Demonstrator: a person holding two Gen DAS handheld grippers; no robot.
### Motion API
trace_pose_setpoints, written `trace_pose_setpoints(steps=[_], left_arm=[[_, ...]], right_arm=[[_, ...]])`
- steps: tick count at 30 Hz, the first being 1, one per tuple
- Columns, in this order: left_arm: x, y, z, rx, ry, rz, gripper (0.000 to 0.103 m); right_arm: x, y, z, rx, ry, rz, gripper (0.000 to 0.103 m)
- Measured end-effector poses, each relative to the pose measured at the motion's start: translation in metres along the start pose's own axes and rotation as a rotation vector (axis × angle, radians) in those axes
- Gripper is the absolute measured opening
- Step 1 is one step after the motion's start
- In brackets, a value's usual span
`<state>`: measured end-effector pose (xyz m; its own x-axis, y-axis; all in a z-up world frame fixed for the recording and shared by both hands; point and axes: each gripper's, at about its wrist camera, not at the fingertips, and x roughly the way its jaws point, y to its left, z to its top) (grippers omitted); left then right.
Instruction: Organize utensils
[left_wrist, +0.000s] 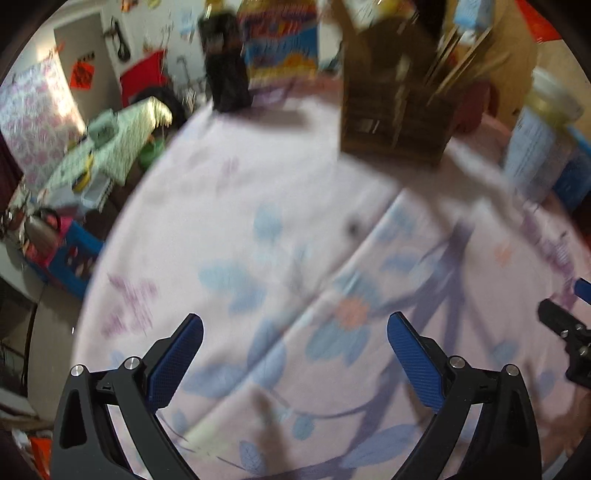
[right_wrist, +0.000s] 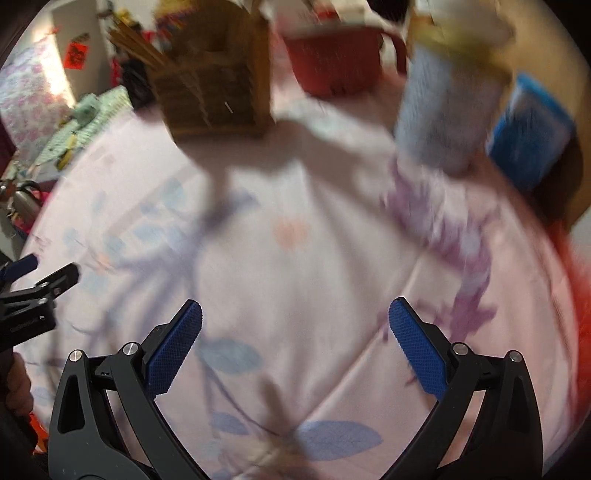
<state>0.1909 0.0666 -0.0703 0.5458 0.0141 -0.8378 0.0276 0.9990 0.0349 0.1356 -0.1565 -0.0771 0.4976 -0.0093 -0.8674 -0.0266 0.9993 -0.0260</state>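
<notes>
Your left gripper (left_wrist: 295, 354) hangs over the floral cloth on the round tabletop (left_wrist: 229, 206) with its blue fingers (left_wrist: 177, 365) spread wide and nothing between them, and your right gripper (right_wrist: 295, 350) beside it is spread just as wide and just as empty. Toward the far edge, from left to right, stand a dark bottle (left_wrist: 227, 62), the wooden utensil holder (right_wrist: 214, 88) with chopsticks (right_wrist: 136, 46) leaning out of it, a red container (right_wrist: 334, 55), a tall pale-blue jar (right_wrist: 443, 110) and a blue box (right_wrist: 528, 136), all blurred.
</notes>
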Motion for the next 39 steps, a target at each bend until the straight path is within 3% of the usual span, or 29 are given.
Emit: trace_pose_setpoints(steps=[5,13,19,39], left_arm=[[-0.05,-0.011,0.031,-0.019,-0.102,-0.005,0.098],[-0.095,-0.016,0.038,-0.07,-0.194,0.012,0.097],[-0.092,-0.015,0.026,-0.087,-0.162,0.022,0.097],[-0.091,-0.018,0.023,-0.069,-0.167,0.027,0.097]], right_arm=[[-0.044,0.012,0.031,0.013,-0.124,-0.015,0.098],[-0.077,0.006,0.041,0.113,-0.177,-0.011,0.098],[-0.081,0.009,0.033,0.113,-0.175,-0.018,0.098],[-0.081,0.01,0.032,0.11,-0.176,-0.021,0.098]])
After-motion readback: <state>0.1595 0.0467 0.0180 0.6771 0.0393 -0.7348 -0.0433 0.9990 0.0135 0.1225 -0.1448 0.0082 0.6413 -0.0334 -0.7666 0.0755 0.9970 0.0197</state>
